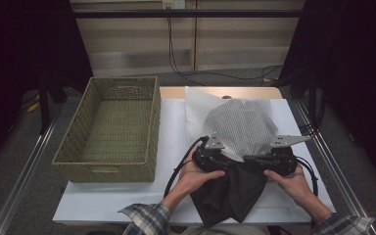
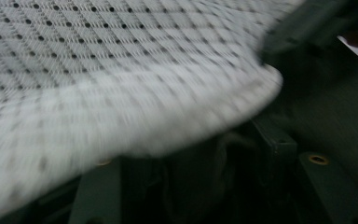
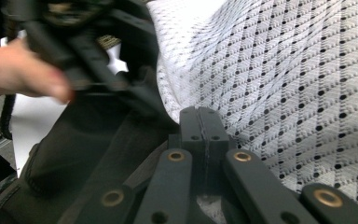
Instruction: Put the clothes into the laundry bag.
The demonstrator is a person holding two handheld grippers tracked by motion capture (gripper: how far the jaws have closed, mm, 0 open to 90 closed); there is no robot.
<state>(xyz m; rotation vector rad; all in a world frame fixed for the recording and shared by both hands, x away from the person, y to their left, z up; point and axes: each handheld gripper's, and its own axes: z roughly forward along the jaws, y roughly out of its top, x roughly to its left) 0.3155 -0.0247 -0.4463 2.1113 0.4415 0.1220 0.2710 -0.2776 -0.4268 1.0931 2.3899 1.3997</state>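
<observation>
Near the worktop's front edge, the dotted white mesh garment (image 1: 240, 128) lies over a black cloth (image 1: 232, 191). The right tongs (image 3: 200, 122) are clamped shut on the mesh's edge. The left tongs (image 1: 221, 157), just beside them, stand half open, not visibly gripping. No readable writing. A wicker basket (image 1: 110, 128) occupies the left edge

A: garment (image 1: 240, 129) colours?
B: top part white mesh, black dots in a diamond grid. lower part (image 1: 232, 191) plain black
A: grippers?
B: both black, brass-coloured rivets on the right gripper (image 3: 200, 126). grey plates on top
A: rest?
B: basket (image 1: 112, 129) olive-green weave. table (image 1: 171, 137) cover white, wood strip at far edge. sleeves (image 1: 147, 218) blue-white plaid
</observation>
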